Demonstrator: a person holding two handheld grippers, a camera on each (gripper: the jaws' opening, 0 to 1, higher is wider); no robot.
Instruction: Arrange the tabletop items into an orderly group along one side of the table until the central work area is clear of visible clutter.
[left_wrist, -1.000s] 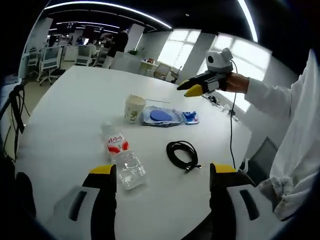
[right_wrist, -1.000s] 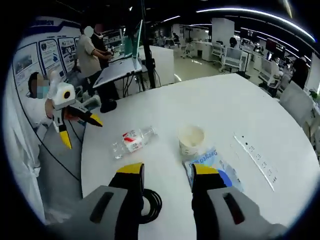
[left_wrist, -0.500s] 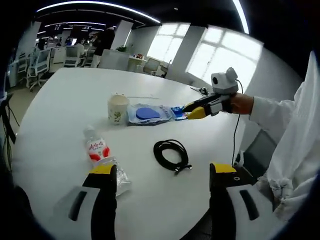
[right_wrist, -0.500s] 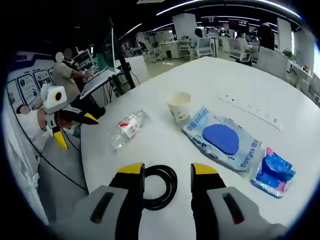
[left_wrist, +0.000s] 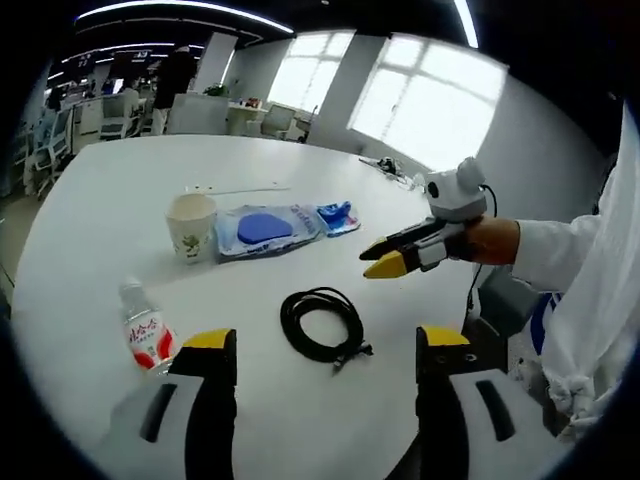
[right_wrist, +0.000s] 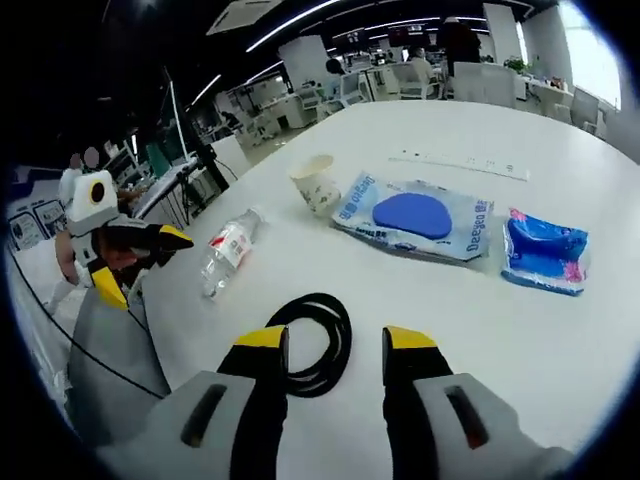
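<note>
I see a white round table (right_wrist: 620, 330) in a bright open office; my right claw (right_wrist: 335, 345) hangs narrowly parted over the black cable coil (right_wrist: 310, 343), left claw (left_wrist: 320, 345) wide and empty near the table's edge.

White table (right_wrist: 560, 340), black coiled cable (right_wrist: 312, 343), red-labelled clear bottle (right_wrist: 228, 250), blue packets (right_wrist: 545, 251), yellow-tipped jaws

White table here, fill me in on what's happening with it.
A person holds a two-jaw gripper in each hand over the white table; neither grips anything yet. The right gripper is open, hovering just above the coiled black cable. The left gripper is open too, near the table's edge. A water bottle lies on its side, a paper cup stands upright, and a large blue packet and a small blue packet lie flat, all still spread out.
</note>
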